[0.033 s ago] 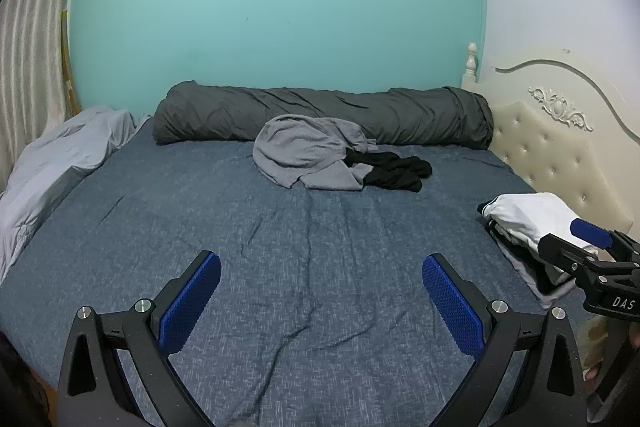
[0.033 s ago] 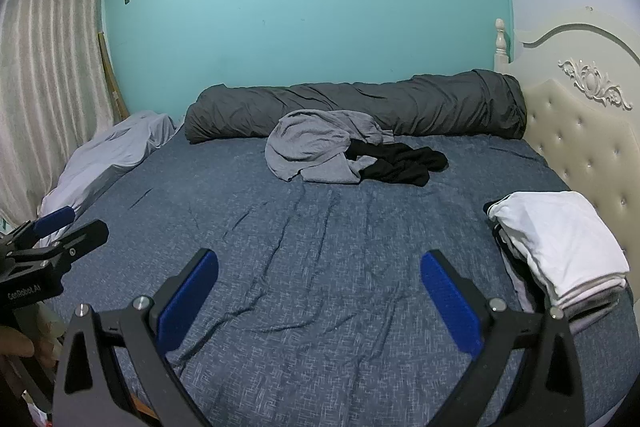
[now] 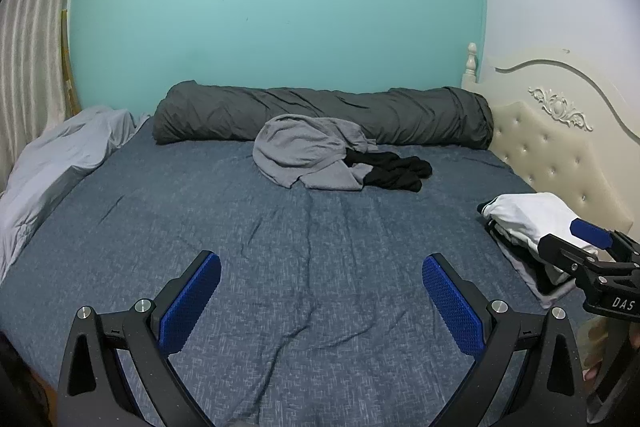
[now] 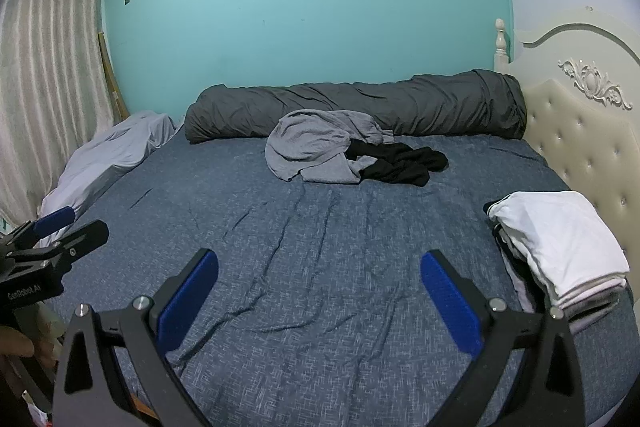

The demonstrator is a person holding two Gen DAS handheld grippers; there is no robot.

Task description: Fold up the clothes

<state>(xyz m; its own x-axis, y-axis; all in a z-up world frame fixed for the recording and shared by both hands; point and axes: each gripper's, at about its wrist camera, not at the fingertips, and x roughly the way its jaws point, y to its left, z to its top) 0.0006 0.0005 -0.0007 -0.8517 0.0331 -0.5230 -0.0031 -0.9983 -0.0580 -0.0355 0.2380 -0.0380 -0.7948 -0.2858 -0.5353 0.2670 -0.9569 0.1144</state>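
Observation:
A crumpled grey garment [image 3: 304,155] [image 4: 316,151] lies at the far middle of the bed, with a black garment [image 3: 394,171] [image 4: 400,163] bunched against its right side. A stack of folded clothes with a white piece on top [image 3: 528,219] [image 4: 560,247] sits at the bed's right edge. My left gripper [image 3: 320,299] is open and empty over the near part of the blue sheet. My right gripper [image 4: 320,297] is also open and empty over the near sheet. Each gripper shows at the edge of the other's view.
A rolled dark grey duvet [image 3: 320,115] [image 4: 360,107] lies along the far wall. A pale grey blanket [image 3: 60,163] [image 4: 108,155] hangs off the left side. A cream tufted headboard [image 3: 560,147] [image 4: 580,147] stands on the right. The blue bed sheet [image 3: 280,227] is wrinkled.

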